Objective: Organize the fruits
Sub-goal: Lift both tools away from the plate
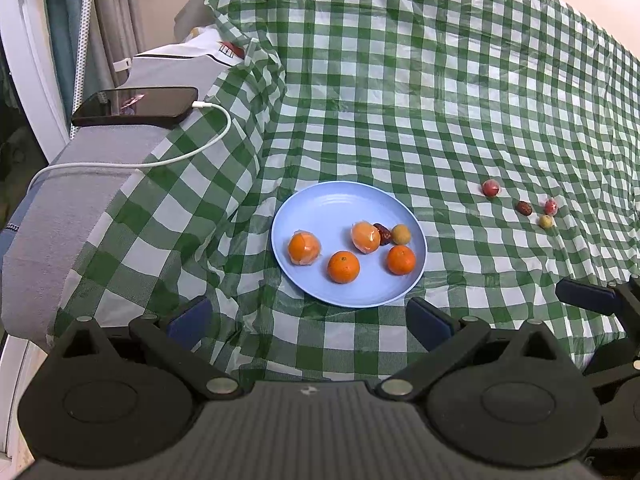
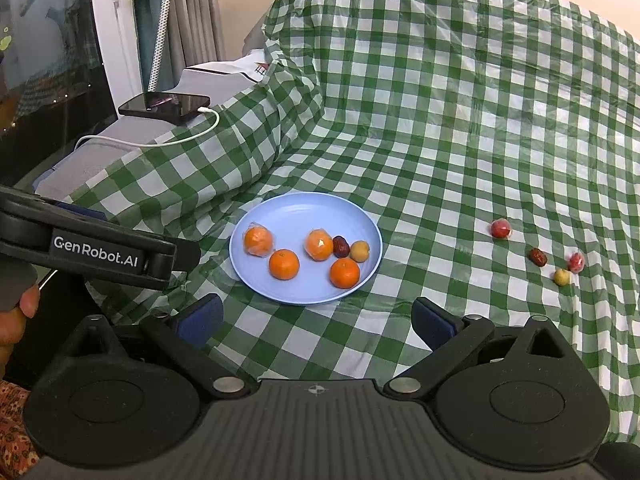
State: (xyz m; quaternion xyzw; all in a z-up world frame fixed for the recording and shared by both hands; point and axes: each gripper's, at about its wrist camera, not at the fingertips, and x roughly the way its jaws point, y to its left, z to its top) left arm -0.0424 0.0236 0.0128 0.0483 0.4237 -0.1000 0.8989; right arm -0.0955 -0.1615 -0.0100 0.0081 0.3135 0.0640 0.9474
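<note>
A light blue plate [image 1: 320, 208] [image 2: 304, 210] lies on the green checked cloth. It holds several oranges, two of them in clear wrap [image 1: 304, 247] [image 2: 319, 244], a dark red date [image 1: 384, 233] [image 2: 340, 246] and a small yellow fruit [image 1: 400, 234] [image 2: 359, 251]. To the right, loose on the cloth, lie a wrapped red fruit [image 1: 491, 188] [image 2: 500, 228], a second date [image 1: 523, 208] [image 2: 538, 257], another wrapped red fruit [image 1: 551, 207] [image 2: 576, 262] and a yellow fruit [image 1: 546, 221] [image 2: 562, 277]. My left gripper [image 1: 310, 322] and right gripper [image 2: 316, 318] hover open and empty just in front of the plate.
A black phone [image 1: 136, 106] [image 2: 166, 107] on a white charging cable [image 1: 180, 154] rests on a grey padded arm at the left. The cloth rises over a backrest behind the plate. A hand [image 2: 16, 312] holds the left gripper's body [image 2: 92, 250] at the left edge.
</note>
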